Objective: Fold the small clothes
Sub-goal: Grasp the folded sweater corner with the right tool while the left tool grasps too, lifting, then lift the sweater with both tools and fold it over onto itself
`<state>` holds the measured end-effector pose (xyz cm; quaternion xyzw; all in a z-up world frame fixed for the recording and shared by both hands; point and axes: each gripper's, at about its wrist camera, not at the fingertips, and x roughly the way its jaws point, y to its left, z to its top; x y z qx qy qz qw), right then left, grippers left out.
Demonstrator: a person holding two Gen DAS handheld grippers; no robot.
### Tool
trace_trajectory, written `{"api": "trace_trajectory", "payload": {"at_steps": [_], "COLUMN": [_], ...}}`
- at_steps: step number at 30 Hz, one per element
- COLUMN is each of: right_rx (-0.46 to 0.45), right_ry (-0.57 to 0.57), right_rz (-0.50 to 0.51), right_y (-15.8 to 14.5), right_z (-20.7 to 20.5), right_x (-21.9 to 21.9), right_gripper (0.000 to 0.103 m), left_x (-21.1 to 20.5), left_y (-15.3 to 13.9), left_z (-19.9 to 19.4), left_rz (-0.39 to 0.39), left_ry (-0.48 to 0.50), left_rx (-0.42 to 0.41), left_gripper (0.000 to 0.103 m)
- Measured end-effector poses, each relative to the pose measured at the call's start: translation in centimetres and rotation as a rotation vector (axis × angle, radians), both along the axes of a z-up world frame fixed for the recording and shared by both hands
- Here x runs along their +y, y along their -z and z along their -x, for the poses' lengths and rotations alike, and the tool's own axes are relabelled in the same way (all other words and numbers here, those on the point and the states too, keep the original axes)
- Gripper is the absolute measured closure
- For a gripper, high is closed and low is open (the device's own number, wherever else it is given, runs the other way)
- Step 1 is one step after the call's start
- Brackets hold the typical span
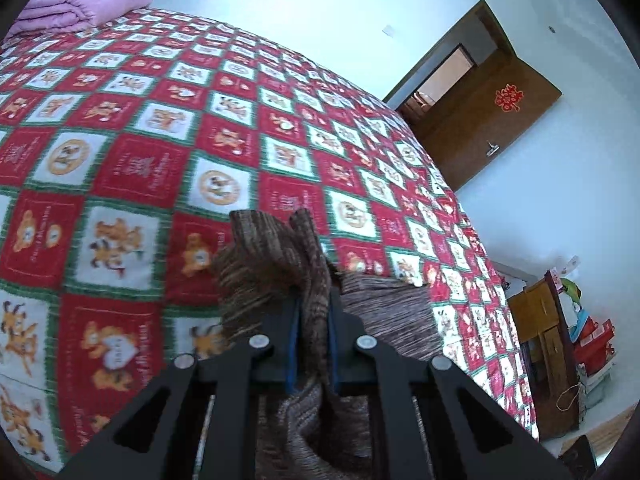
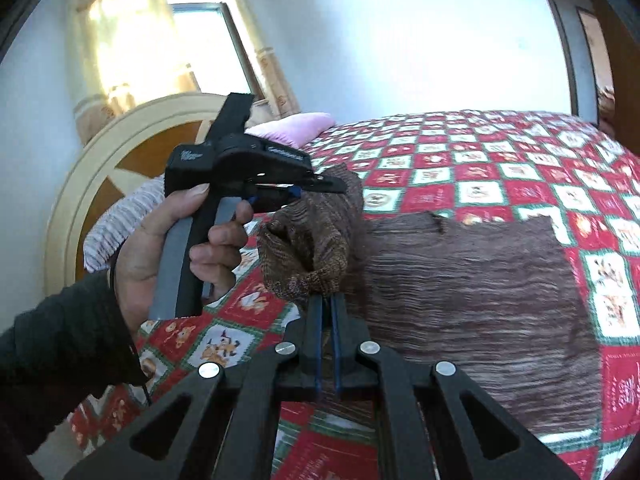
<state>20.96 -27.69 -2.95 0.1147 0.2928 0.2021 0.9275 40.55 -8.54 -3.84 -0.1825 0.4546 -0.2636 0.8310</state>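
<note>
Both claws clamped on one raised edge of the brown knit garment (image 2: 460, 280), left claw (image 1: 313, 320) and right claw (image 2: 326, 300) close together, rest of cloth spread flat beyond and rightward on the red patchwork bed (image 2: 480, 168), headboard (image 2: 120, 152) and window (image 2: 192, 40) behind.

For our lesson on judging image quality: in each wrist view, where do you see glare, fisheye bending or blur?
Left wrist view: fisheye bends the quilt into a dome and tilts the door; the wall is washed pale. Right wrist view: the window is blown out with glare, the headboard curves, and the brown garment looks slightly smeared; both have dark circular edges.
</note>
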Motion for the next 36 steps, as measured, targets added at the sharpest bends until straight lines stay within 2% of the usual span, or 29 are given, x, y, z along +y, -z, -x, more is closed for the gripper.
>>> {"api": "trace_trajectory", "payload": {"at_steps": [11, 22, 28, 36], "right_rx": [0.029, 0.058, 0.116, 0.213], "right_ry": [0.092, 0.169, 0.22, 0.268], "right_rz": [-0.064, -0.084, -0.109, -0.147], "right_y": [0.7, 1.5, 3.4, 6.5], "right_z": [2.6, 5.5, 6.0, 5.6], "right_x": [-6.3, -11.5, -14.0, -16.6], "right_gripper": [0.101, 0.101, 0.101, 0.101], "left_x": [-6.8, -14.5, -18.9, -22.4], "left_y": [-0.9, -1.0, 0.5, 1.8], "left_z": [0.4, 1.8, 2.1, 2.8], "left_rz": [0.022, -0.013, -0.085, -0.155], "left_ry": [0.091, 0.199, 0.244, 0.288], "left_rx": [-0.014, -0.036, -0.049, -0.084], "left_gripper": [0.093, 0.094, 0.094, 0.095]}}
